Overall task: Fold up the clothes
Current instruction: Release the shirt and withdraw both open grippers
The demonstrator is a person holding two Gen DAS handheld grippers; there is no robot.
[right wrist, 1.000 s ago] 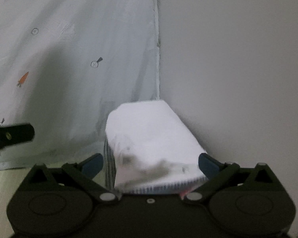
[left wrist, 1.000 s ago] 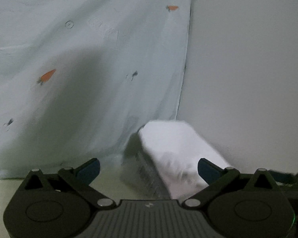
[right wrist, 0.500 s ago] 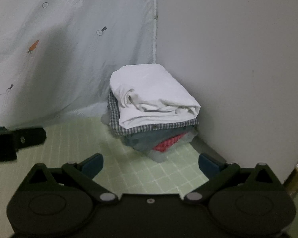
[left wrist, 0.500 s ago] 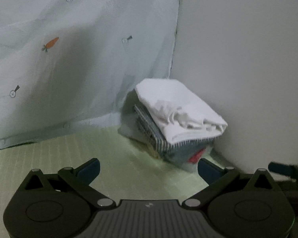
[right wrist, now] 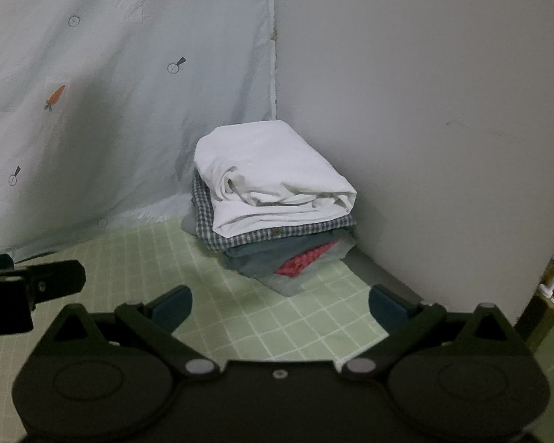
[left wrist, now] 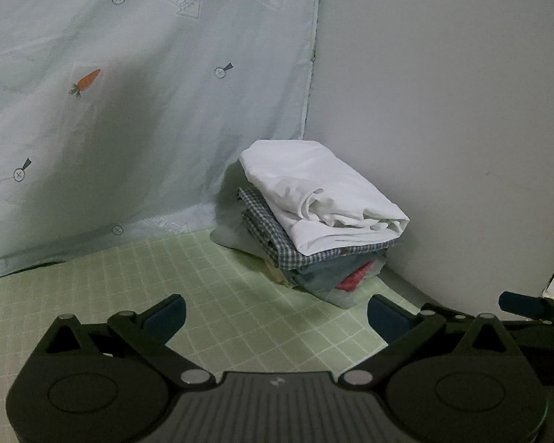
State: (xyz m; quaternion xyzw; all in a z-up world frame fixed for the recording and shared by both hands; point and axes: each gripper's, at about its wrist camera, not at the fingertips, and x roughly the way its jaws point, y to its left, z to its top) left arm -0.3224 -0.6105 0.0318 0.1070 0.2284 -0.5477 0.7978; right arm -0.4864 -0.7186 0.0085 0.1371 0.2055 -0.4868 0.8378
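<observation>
Two grippers spread wide, nothing held.
Left gripper [left wrist: 276, 316] and right gripper [right wrist: 280, 305] hang over the green checked mat [right wrist: 136, 254]; folded white garment [right wrist: 269, 173] tops the clothes stack [left wrist: 314, 262] in the far corner, between carrot-print sheet [left wrist: 129, 110] and wall [right wrist: 424, 110].

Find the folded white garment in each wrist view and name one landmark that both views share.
Left wrist: the white garment tops the pile, right of centre.
Right wrist: the white garment tops the pile, at centre.
Shared landmark: the carrot-print sheet's vertical edge against the wall, directly above the pile.
</observation>
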